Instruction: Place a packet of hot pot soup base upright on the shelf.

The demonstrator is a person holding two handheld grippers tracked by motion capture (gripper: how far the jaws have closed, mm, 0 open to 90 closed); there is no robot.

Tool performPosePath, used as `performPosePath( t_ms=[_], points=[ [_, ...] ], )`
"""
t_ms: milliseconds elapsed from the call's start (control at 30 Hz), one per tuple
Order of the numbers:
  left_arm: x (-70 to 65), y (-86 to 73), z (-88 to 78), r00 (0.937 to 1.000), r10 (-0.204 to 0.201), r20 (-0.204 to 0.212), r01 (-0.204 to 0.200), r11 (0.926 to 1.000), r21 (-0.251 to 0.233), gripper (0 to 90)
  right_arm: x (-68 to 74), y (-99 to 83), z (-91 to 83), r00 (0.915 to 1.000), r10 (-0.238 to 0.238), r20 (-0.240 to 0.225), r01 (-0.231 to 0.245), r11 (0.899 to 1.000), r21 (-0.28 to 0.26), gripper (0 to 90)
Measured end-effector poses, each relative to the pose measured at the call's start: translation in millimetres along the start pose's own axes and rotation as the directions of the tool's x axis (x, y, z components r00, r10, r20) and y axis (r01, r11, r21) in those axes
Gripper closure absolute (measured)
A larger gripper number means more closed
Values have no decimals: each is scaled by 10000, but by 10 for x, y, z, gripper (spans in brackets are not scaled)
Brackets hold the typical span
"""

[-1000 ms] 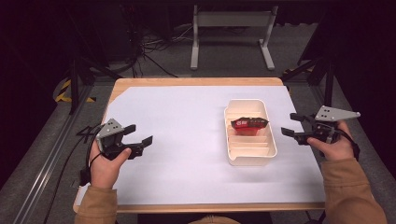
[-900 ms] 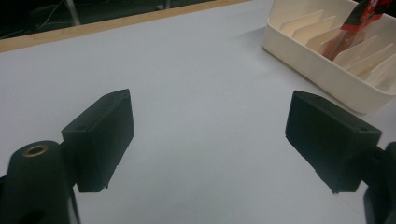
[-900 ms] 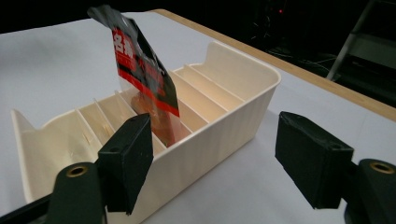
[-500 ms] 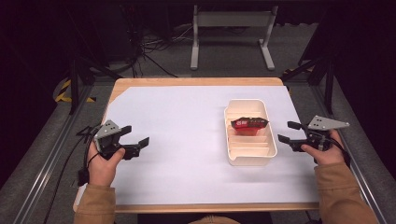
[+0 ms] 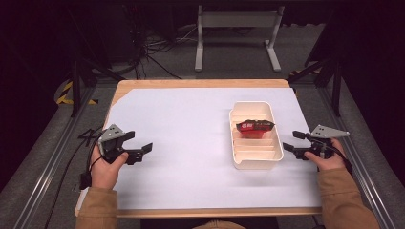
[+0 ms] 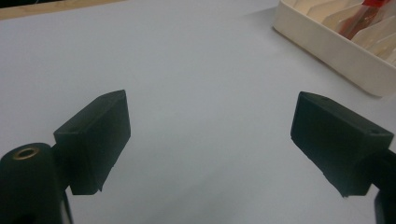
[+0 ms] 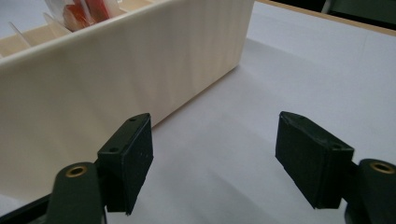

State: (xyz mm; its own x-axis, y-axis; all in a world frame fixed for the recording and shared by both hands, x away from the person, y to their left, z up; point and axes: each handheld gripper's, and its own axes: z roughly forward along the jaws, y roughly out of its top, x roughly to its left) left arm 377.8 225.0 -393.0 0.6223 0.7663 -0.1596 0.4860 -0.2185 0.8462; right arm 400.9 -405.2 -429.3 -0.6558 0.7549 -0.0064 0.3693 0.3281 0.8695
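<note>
- Red packet (image 5: 254, 128) in the cream tray (image 5: 239, 160); its label is too small to read, and the gripper views cut most of it off.
- One tray, one packet, two grippers.
- Left gripper (image 5: 141, 143) hangs over bare white table cover (image 5: 181, 143), jaws spread wide, nothing between them.
- Right gripper (image 5: 292, 141) sits just beside the tray's right wall, jaws also wide apart, holding nothing.

Tan sleeves (image 5: 100, 210); black left gripper (image 5: 138, 145) and right gripper (image 5: 292, 141) with grey triangular plates, brass-ringed screw holes, trailing black cables
</note>
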Motion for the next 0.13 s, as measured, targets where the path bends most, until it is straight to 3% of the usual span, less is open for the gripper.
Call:
performPosePath(
  t_ms=[133],
  points=[
    [7,3,13,10000,-64,-21,64,10000,29,117,3,13,-15,10000,28,-38,-29,9998,-184,322]
  ],
)
